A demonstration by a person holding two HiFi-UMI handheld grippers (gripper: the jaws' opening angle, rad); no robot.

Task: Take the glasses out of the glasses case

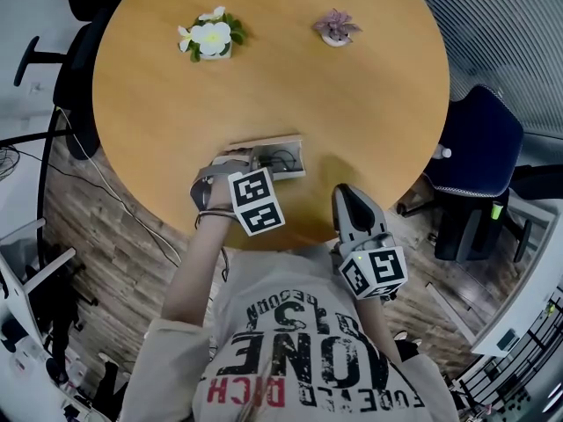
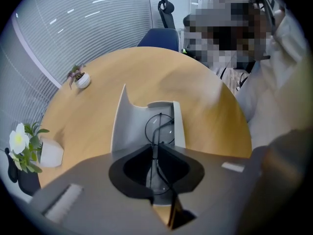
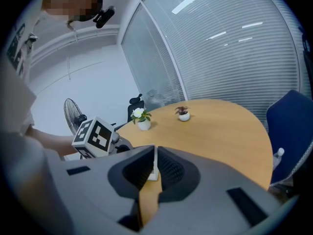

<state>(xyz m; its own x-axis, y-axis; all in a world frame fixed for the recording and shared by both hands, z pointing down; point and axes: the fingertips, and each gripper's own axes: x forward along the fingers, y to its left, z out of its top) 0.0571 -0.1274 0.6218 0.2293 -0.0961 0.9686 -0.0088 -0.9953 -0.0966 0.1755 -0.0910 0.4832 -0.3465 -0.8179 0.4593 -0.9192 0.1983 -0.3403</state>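
Observation:
An open white glasses case (image 1: 280, 143) lies near the front edge of the round wooden table (image 1: 352, 95). Thin black wire-rimmed glasses (image 2: 159, 127) lie in its tray, with the lid (image 2: 128, 124) lying open beside it. My left gripper (image 1: 232, 162) points steeply down into the case's left end. In the left gripper view its jaws (image 2: 155, 154) are closed together on the thin wire frame. My right gripper (image 1: 345, 193) hovers over the table's front edge to the right of the case. It is shut with nothing in it (image 3: 155, 166).
A white-flowered pot plant (image 1: 211, 38) and a small purple plant (image 1: 336, 27) stand at the far side of the table. A blue chair (image 1: 479, 148) is at the right, a black chair (image 1: 75, 69) at the left. A floor fan (image 3: 73, 114) stands beyond.

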